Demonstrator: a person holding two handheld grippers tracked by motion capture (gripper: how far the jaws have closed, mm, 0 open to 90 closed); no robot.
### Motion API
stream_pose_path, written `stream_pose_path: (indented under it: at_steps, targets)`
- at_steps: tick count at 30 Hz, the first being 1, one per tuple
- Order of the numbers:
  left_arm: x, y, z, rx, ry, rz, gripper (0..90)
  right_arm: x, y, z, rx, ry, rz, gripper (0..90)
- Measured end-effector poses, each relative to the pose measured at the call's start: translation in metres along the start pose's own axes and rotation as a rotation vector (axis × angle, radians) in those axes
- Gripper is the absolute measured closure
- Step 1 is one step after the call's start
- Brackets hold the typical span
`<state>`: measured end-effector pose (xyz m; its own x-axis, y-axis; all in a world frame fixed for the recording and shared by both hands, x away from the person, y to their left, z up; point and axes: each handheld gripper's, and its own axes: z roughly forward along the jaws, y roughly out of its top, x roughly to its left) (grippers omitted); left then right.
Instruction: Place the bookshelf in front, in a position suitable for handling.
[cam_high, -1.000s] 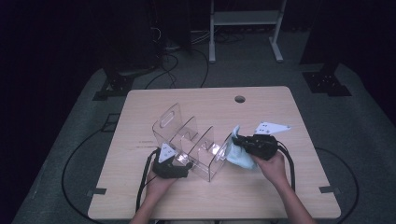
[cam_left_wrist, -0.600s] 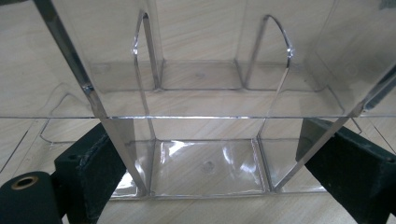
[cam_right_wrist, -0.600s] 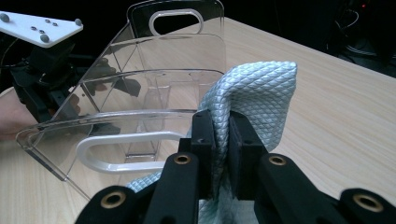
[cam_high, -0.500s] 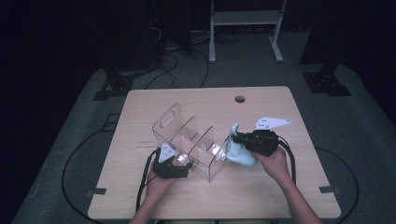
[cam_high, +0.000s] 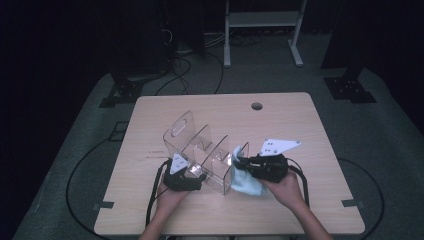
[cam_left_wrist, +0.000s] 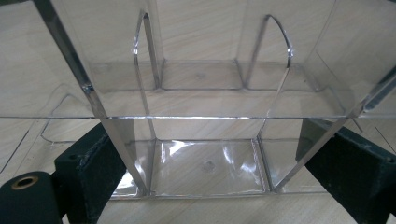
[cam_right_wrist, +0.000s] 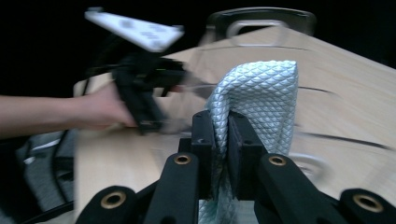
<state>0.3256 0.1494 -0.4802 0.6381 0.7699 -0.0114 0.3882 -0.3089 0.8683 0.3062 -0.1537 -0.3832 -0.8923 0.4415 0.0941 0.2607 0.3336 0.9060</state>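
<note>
Clear acrylic makes up the organizer (cam_high: 200, 155) that we steady at the centre of the high view, on the table (cam_high: 310, 135). Our left gripper (cam_high: 182, 176), lower left of centre, has its jaws clamped on either side of the organizer's near compartment. Our right gripper (cam_high: 239, 163), just right of the organizer, is clenched on a pale blue cloth (cam_high: 246, 181) that hangs against the organizer's right end.

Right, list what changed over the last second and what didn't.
The right gripper, shut on the blue cloth, edged the cloth closer along the clear organizer's end wall. Nothing was taken or released. The left gripper stays around the organizer's near wall.
</note>
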Motion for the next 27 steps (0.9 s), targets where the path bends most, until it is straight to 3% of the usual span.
stream_pose_path:
  at_steps: [2,3,7,9,12,13,14,18,22,24,27]
  targets:
    - [0.0,0.0,0.0,0.002,0.0,0.002,7.8,0.012,0.001,0.004,0.004,0.031,-0.024,81.8]
    - [0.0,0.0,0.0,0.002,0.0,0.003,7.8,0.016,0.002,0.005,0.007,0.012,-0.045,81.9]
    - [0.0,0.0,-0.001,0.007,0.003,0.006,7.9,0.013,0.003,0.004,0.001,0.003,-0.012,82.1]
    - [0.0,0.0,-0.001,0.004,0.003,0.005,7.9,0.018,0.003,0.006,0.003,0.016,-0.015,82.1]
    - [0.0,0.0,-0.001,0.004,0.003,0.005,7.9,0.032,0.003,0.014,0.017,0.059,-0.04,82.1]
    - [0.0,0.0,-0.001,0.005,0.004,0.005,7.9,0.035,0.003,0.016,0.026,0.047,-0.062,82.1]
    - [0.0,0.0,-0.001,0.006,0.004,0.005,7.9,0.035,0.004,0.016,0.027,0.037,-0.073,82.1]
    - [0.0,0.0,-0.001,0.005,0.007,0.006,7.9,0.028,0.005,0.012,0.009,0.025,-0.021,82.3]
    - [0.0,0.0,-0.001,0.005,0.004,0.004,8.0,0.037,0.006,0.018,0.035,0.021,-0.062,82.3]
    - [0.0,0.0,-0.001,0.007,0.006,0.009,8.0,0.031,0.008,0.016,0.034,0.022,-0.048,82.4]
    - [0.0,0.0,-0.001,0.003,0.006,0.007,8.0,0.015,0.011,0.009,0.019,-0.026,-0.014,82.4]
